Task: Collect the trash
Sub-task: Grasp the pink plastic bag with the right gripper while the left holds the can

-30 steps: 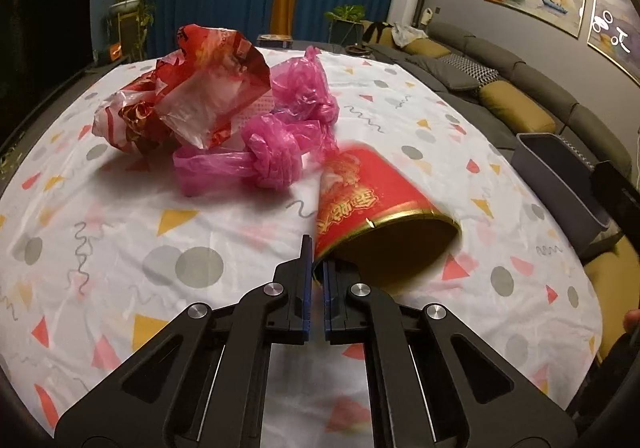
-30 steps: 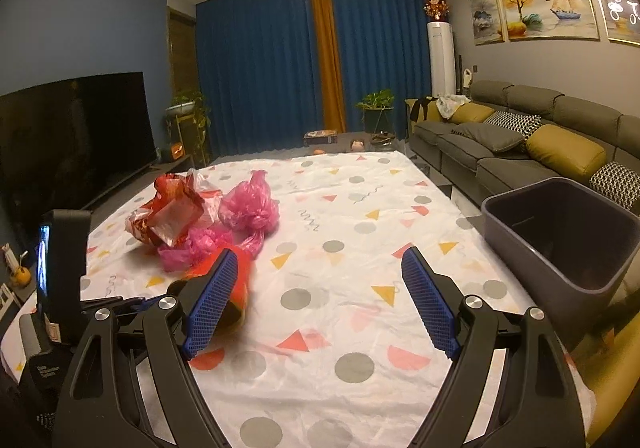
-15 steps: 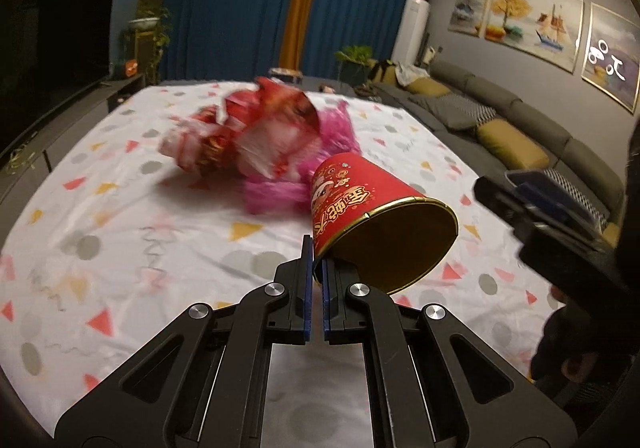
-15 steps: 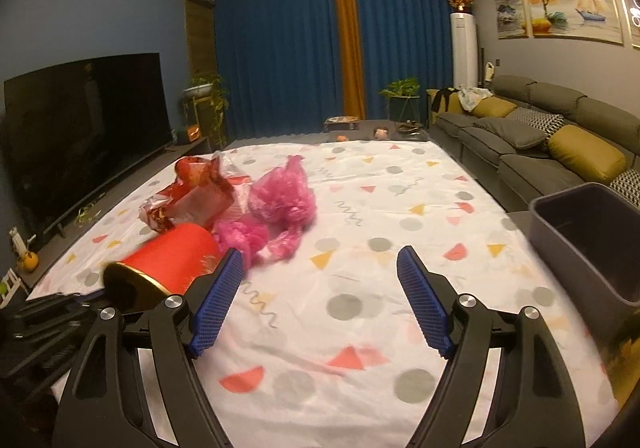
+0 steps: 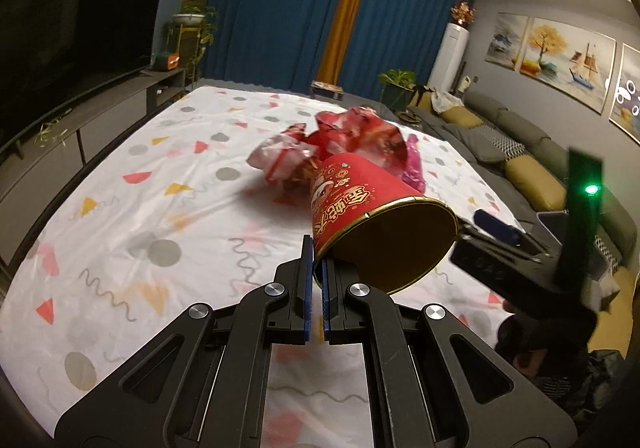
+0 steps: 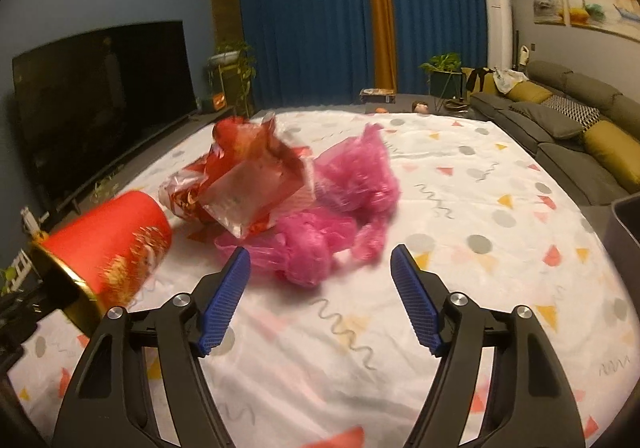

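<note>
My left gripper is shut on the gold rim of a red paper cup and holds it tilted above the table; the cup also shows at the left of the right wrist view. My right gripper is open and empty, just in front of the crumpled pink plastic bags. A crumpled red and clear wrapper lies against the bags on their left; it also shows behind the cup in the left wrist view.
The table has a white cloth with coloured shapes. A grey bin stands at the table's right edge. A grey sofa runs along the right, a TV on the left.
My left gripper has lifted the red cup off the table and swung it left. My right gripper has moved forward and left toward the pink bags, still open.
</note>
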Action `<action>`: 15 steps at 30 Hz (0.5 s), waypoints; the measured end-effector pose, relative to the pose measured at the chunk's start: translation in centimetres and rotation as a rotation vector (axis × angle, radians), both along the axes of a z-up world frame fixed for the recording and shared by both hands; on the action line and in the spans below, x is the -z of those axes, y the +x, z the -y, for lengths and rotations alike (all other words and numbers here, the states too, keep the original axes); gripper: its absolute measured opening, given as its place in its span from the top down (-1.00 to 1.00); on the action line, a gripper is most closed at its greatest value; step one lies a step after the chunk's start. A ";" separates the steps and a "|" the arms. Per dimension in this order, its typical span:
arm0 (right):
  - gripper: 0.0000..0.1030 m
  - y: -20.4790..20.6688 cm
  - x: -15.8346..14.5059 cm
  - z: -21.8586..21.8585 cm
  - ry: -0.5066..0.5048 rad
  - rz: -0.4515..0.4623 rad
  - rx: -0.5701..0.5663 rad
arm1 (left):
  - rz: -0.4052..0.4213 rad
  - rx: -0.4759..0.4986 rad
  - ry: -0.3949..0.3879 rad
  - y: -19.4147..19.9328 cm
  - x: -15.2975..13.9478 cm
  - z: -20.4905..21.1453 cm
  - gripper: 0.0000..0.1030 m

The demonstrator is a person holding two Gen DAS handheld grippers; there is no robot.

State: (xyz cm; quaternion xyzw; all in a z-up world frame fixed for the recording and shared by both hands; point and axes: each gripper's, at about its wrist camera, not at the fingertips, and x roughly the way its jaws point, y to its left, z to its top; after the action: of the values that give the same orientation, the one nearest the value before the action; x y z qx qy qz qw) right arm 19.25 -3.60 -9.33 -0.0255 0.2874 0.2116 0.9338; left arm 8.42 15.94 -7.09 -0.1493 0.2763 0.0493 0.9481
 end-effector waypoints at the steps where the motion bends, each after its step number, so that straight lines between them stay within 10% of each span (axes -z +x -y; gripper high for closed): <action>1: -0.32 0.4 0.2 -0.5 -0.008 -0.008 -0.002 | 0.001 -0.003 -0.004 0.0 0.0 -0.3 0.95; 9: -0.11 3.0 1.0 -2.5 -0.026 -0.061 -0.004 | 0.004 -0.013 -0.031 0.1 0.3 -1.6 0.95; 15: 0.44 4.4 2.1 -3.2 -0.044 -0.138 -0.015 | 0.002 -0.012 -0.039 0.2 0.4 -1.9 0.95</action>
State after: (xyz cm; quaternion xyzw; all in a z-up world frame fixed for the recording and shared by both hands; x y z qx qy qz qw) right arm 23.62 -0.42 -11.42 -0.0335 0.3556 0.2133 0.9093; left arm 8.66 17.88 -7.49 -0.1696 0.2756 0.0497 0.9449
